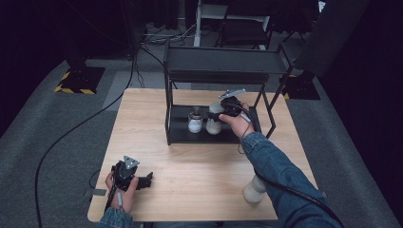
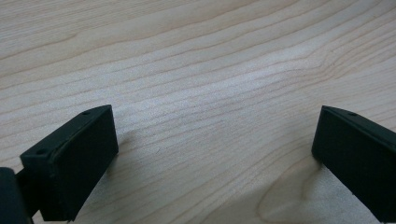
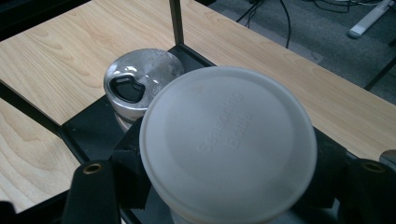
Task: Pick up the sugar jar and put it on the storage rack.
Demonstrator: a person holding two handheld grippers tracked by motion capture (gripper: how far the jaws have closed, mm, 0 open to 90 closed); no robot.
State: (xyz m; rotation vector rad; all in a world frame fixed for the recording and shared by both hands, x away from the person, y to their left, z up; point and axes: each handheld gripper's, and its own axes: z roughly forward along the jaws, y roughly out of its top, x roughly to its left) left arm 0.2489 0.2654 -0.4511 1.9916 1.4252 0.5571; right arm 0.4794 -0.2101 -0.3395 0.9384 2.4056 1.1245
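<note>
Three seasoning bottles are counted: two on the rack's lower shelf, one at the table's near right edge. The white-lidded bottle is clamped by the right gripper, beside the chrome-capped one. The left gripper rests wide open, empty, on bare tabletop.

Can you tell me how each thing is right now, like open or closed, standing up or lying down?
Right gripper: shut on the white-lidded seasoning bottle.
White-lidded seasoning bottle: upright on the rack's lower shelf, lid on.
Silver-lidded shaker: upright beside it, cap on.
Third bottle: standing on the table by the person's right sleeve.
Left gripper: open, holding nothing, low over the table.
Black rack: upright.
</note>
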